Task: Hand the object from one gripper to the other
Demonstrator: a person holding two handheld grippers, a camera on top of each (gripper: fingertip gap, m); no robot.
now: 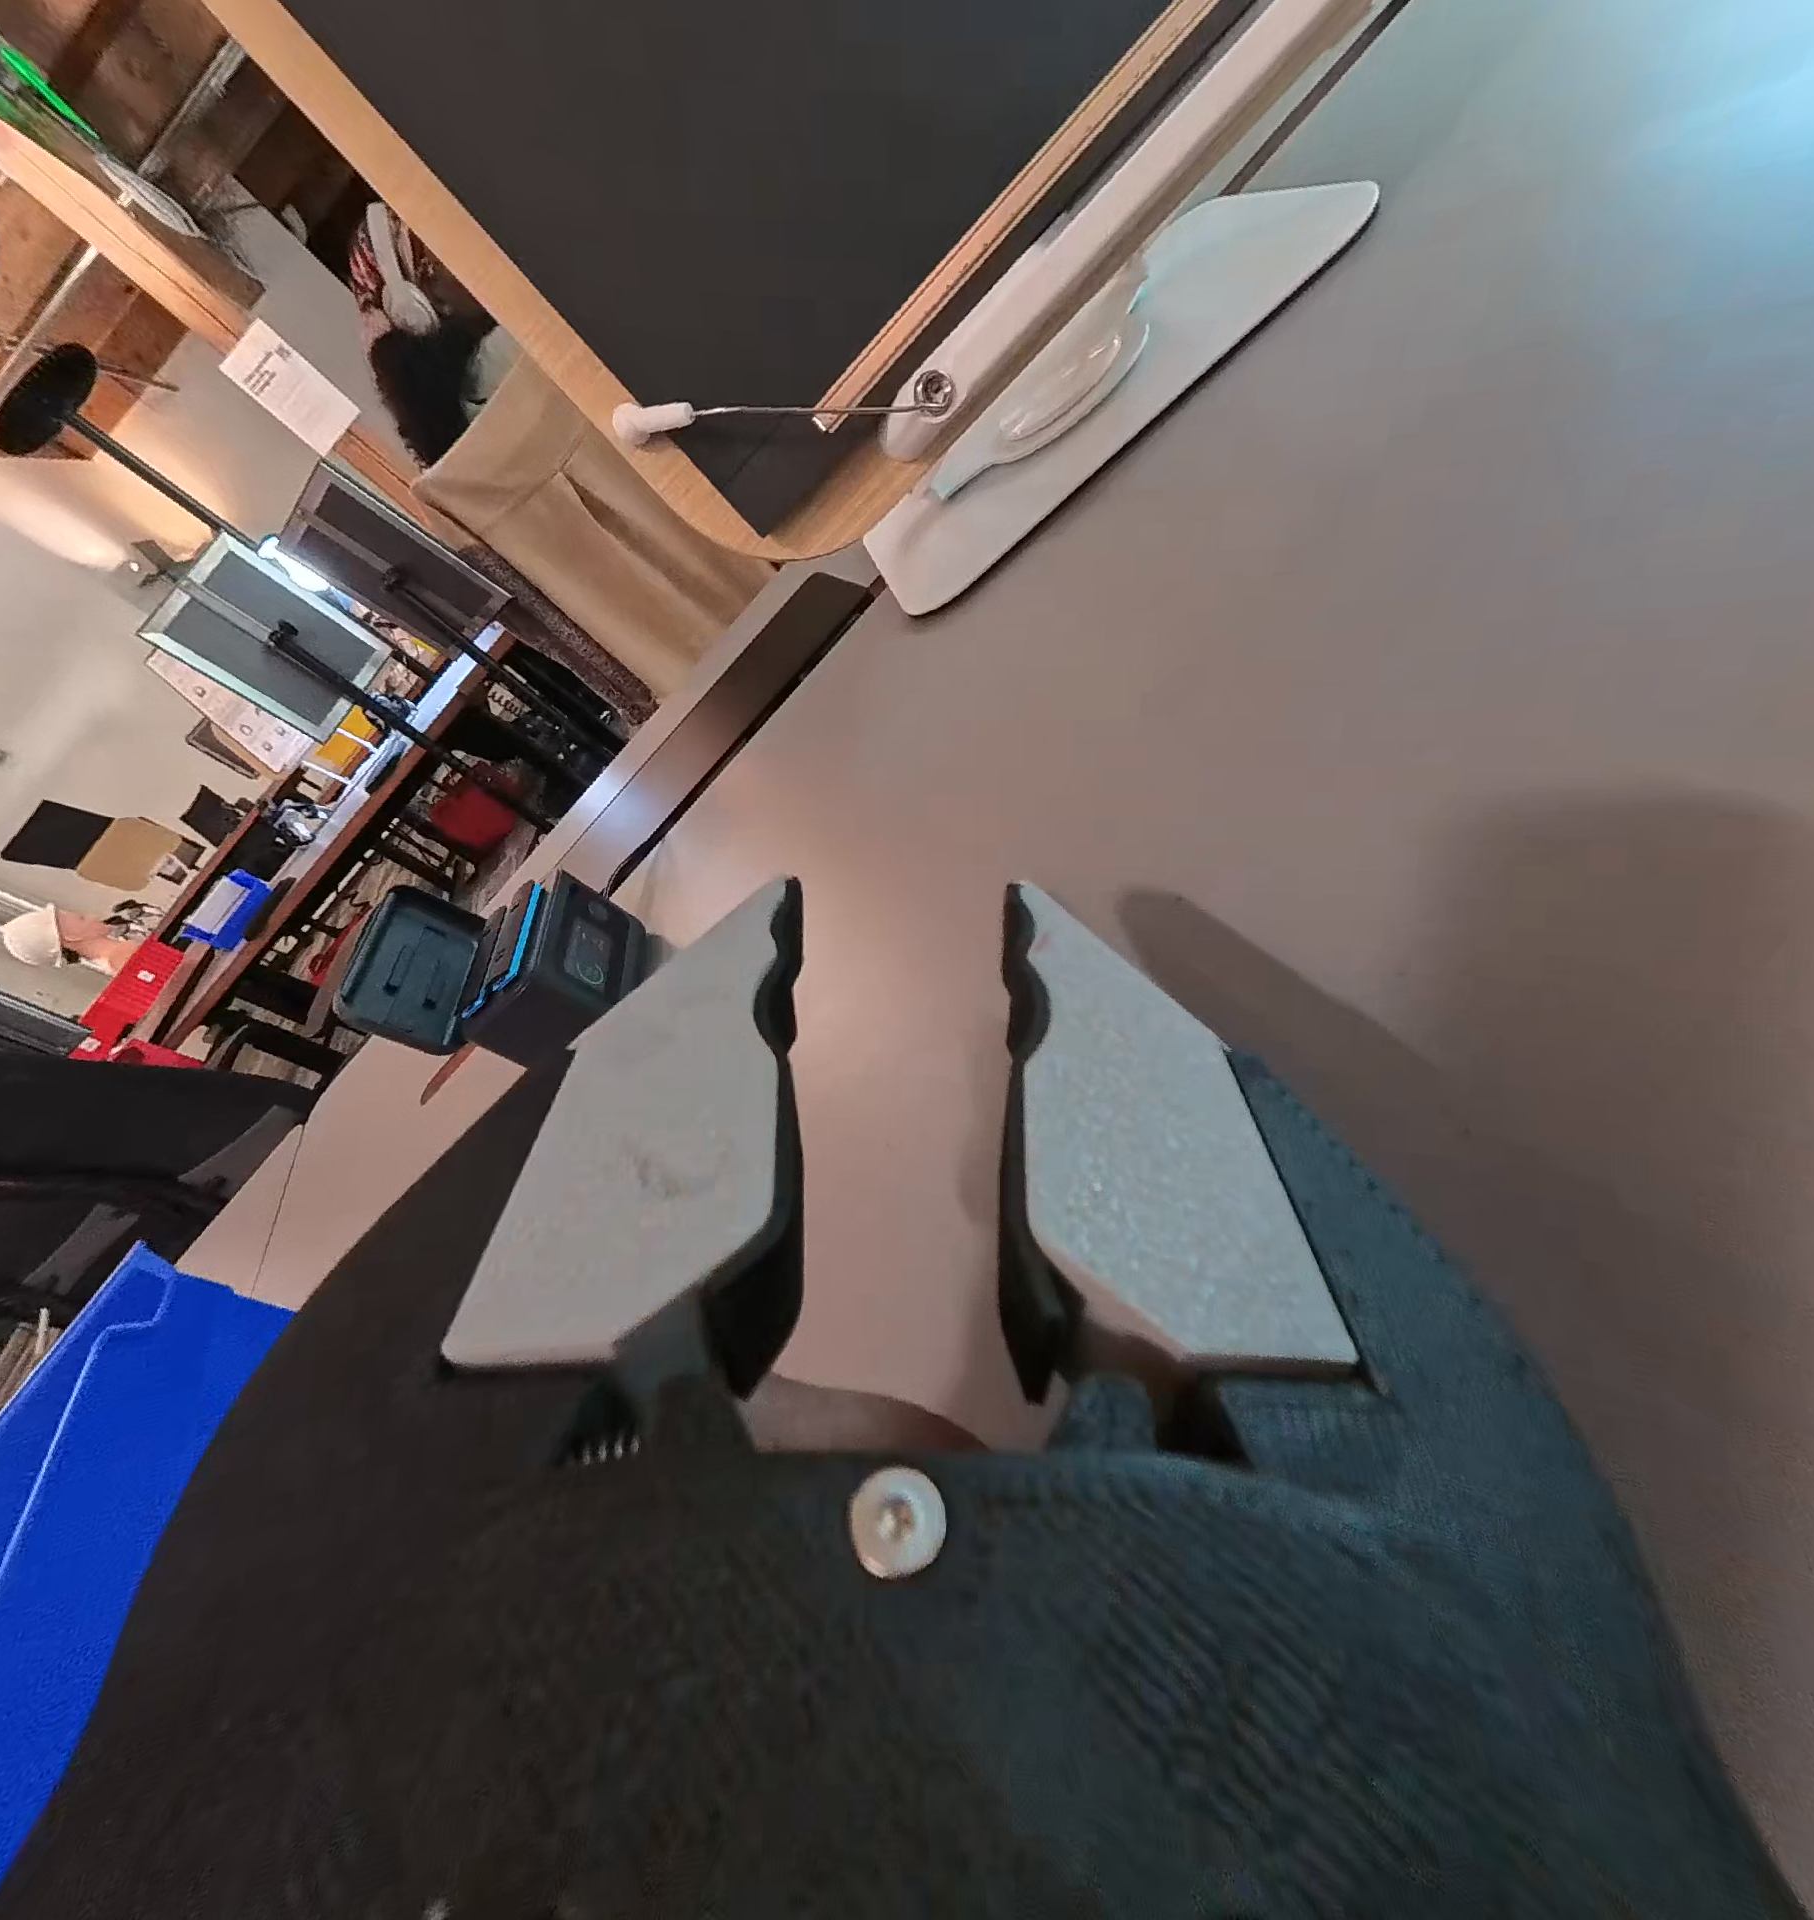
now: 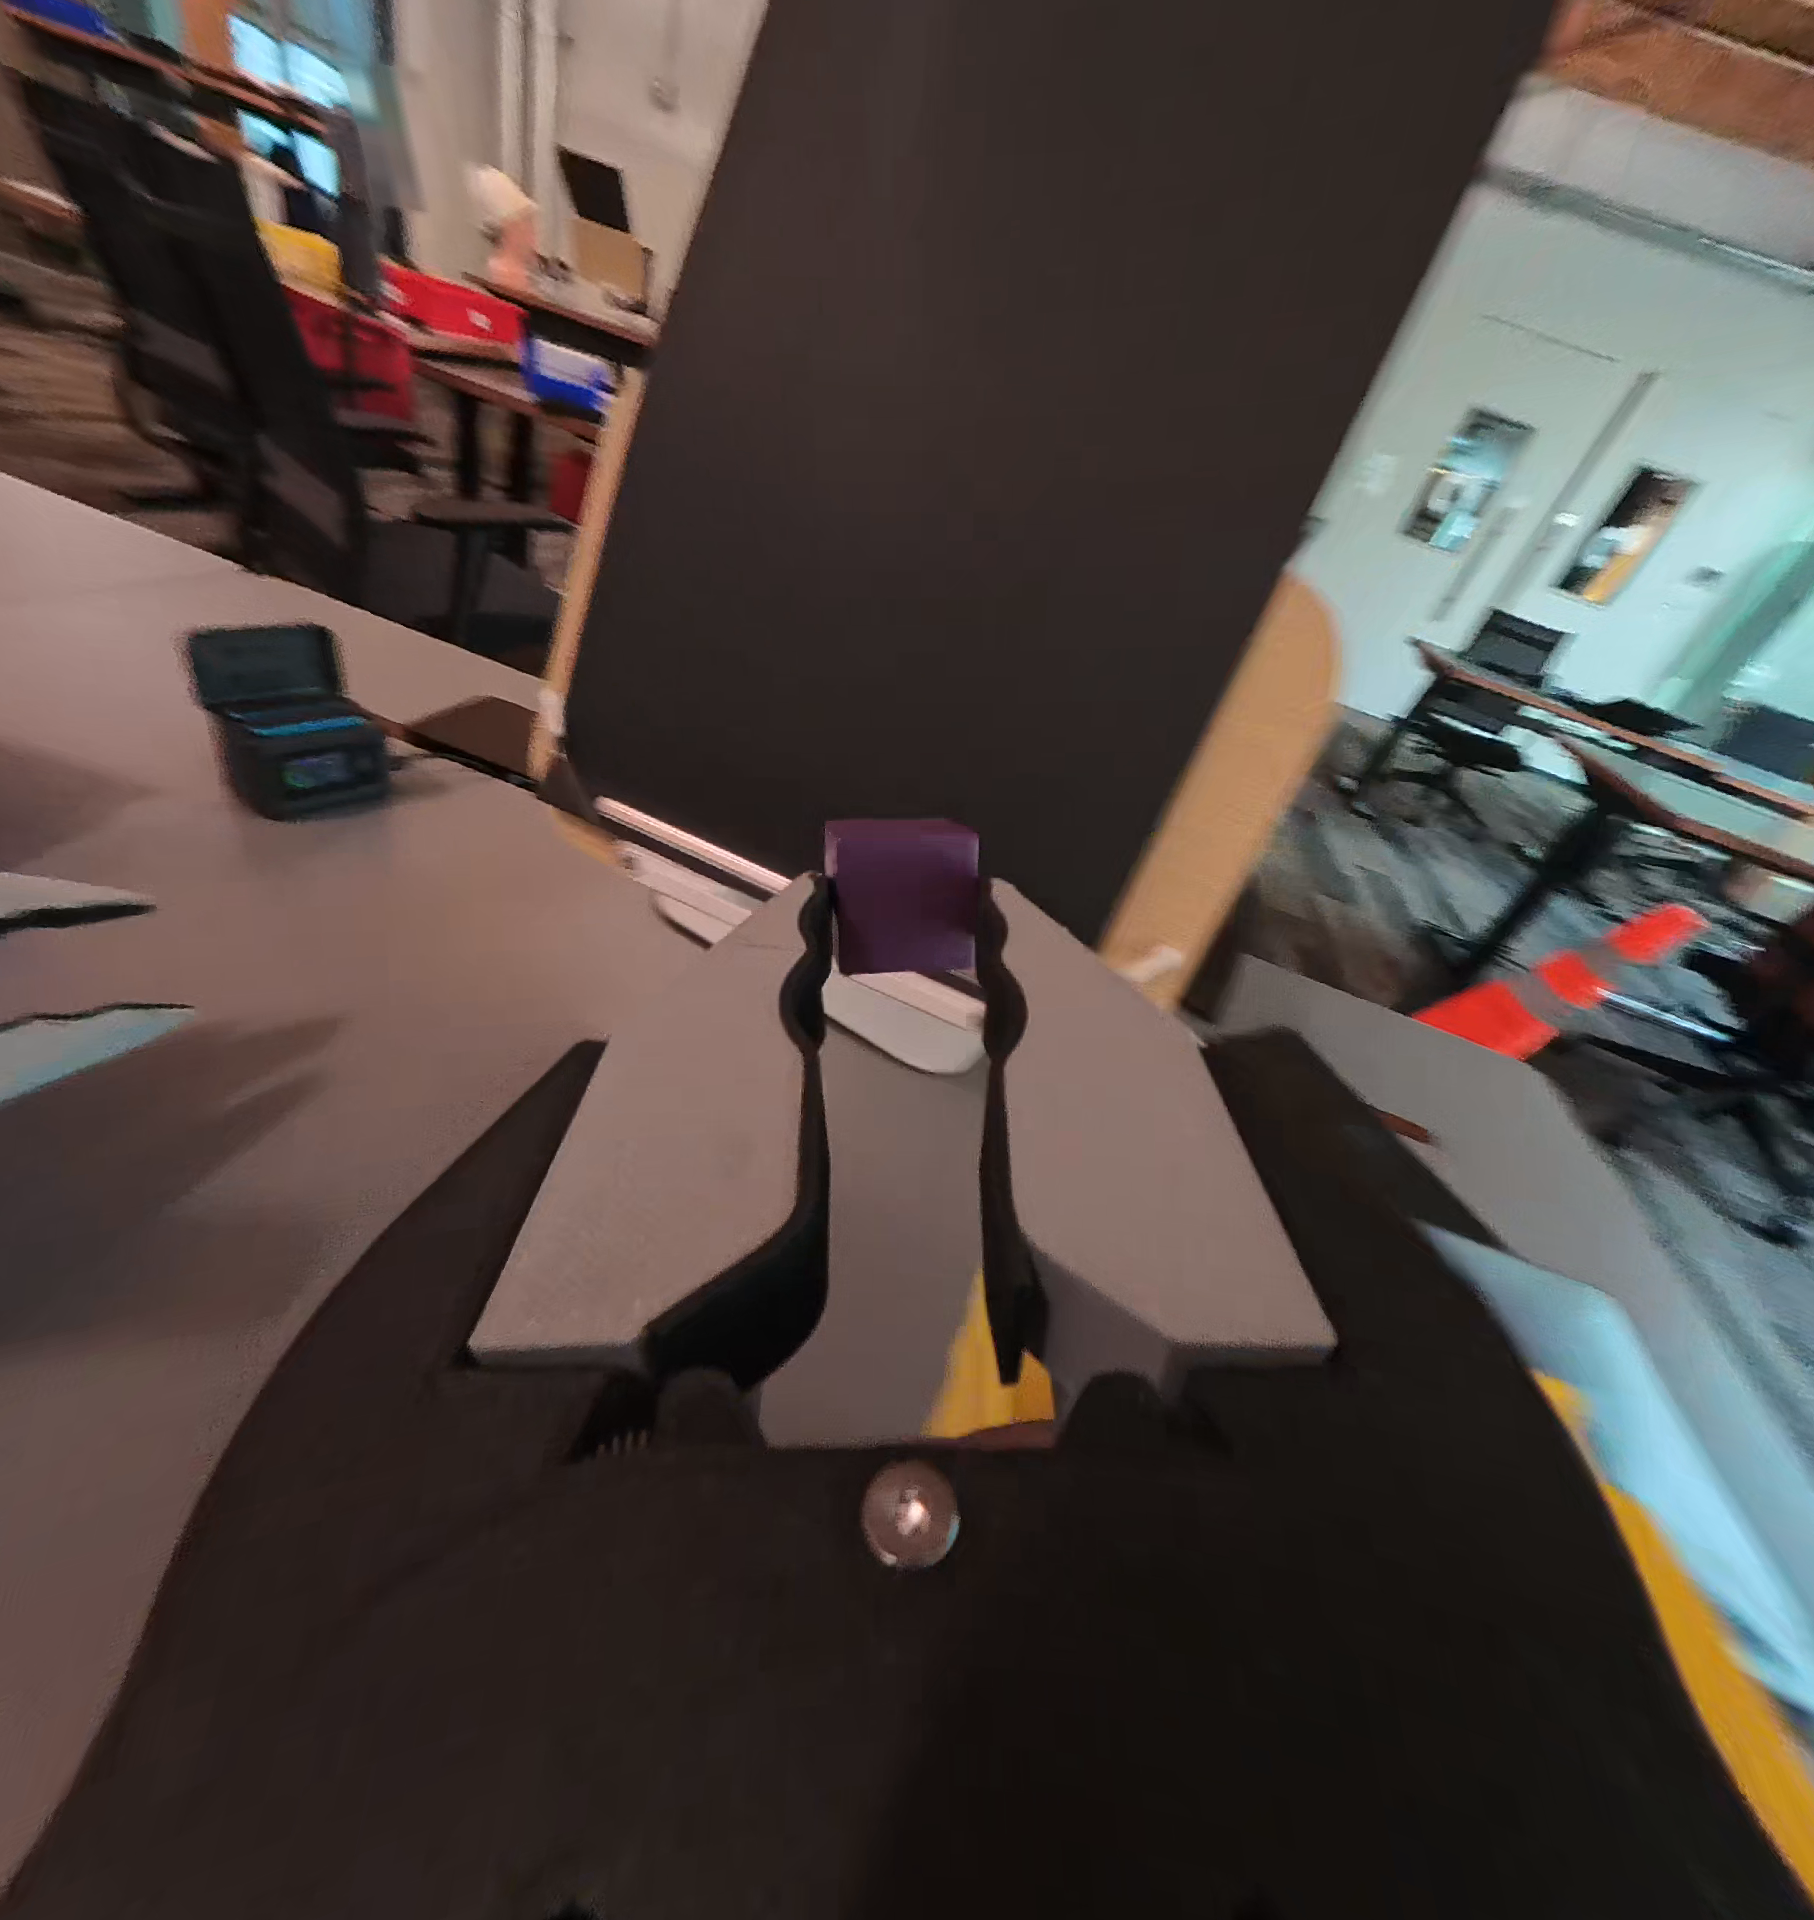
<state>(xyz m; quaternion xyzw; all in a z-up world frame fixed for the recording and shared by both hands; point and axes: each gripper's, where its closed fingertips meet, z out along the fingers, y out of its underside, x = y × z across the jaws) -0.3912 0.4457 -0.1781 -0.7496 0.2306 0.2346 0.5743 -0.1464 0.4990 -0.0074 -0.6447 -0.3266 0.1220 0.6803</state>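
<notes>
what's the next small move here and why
Probably bring the two grippers together. The right gripper is shut on the purple cube, pinched at its fingertips above the grey table. The left gripper is open and empty, and shows at the left edge of the right wrist view, apart from the cube.

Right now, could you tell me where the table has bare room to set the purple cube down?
The grey table is bare ahead of the open left gripper, up to the white stand base. It is crowded by the black case at the left edge. The right gripper holds the purple cube.
</notes>
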